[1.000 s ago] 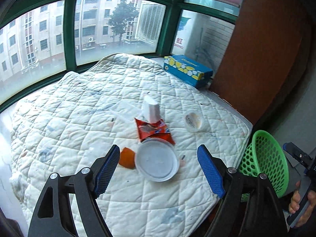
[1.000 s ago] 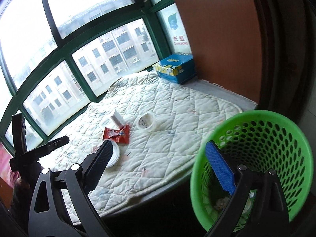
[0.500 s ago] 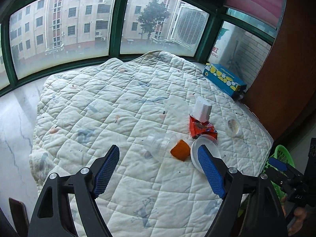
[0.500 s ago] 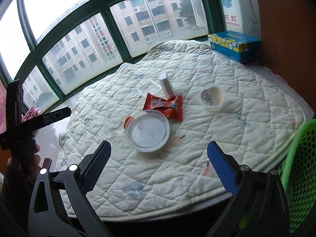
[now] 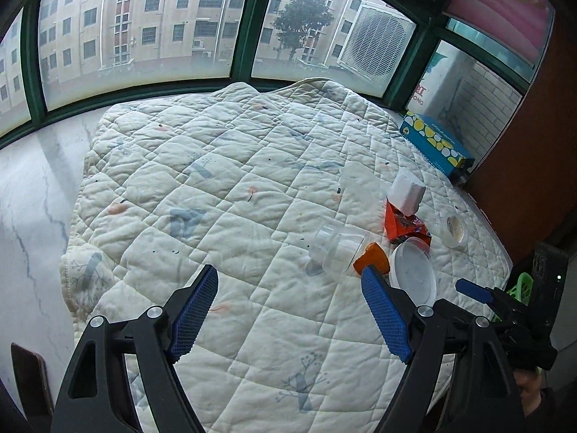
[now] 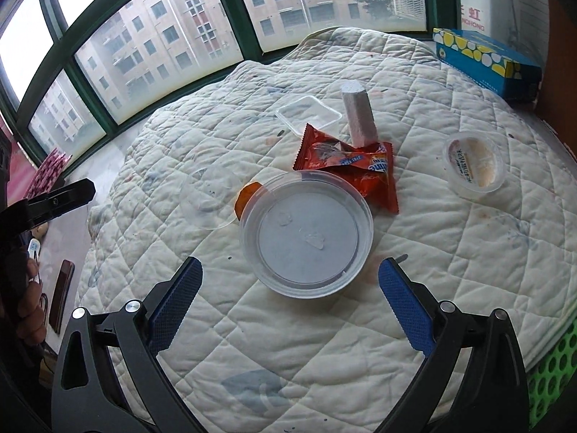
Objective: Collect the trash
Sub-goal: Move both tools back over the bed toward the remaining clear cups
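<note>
Trash lies on a quilted white table cover (image 6: 450,270). A round clear plastic container (image 6: 306,234) sits just beyond my open, empty right gripper (image 6: 290,303). Behind it are a red snack wrapper (image 6: 346,166), an orange piece (image 6: 247,195), a clear cup on its side (image 6: 207,198), a white carton (image 6: 357,115), a clear square lid (image 6: 308,113) and a small pudding cup (image 6: 472,162). My left gripper (image 5: 288,310) is open and empty over the cover, left of the clear cup (image 5: 339,252) and round container (image 5: 414,274).
A green basket (image 6: 551,375) stands at the table's right edge, also just visible in the left wrist view (image 5: 519,285). A blue tissue box (image 6: 483,61) sits at the far right by the window. A brown wall (image 5: 533,144) is to the right.
My right gripper swung from the green basket to over the table, close to the round container. My left gripper moved left and back, so the trash now lies to its right.
</note>
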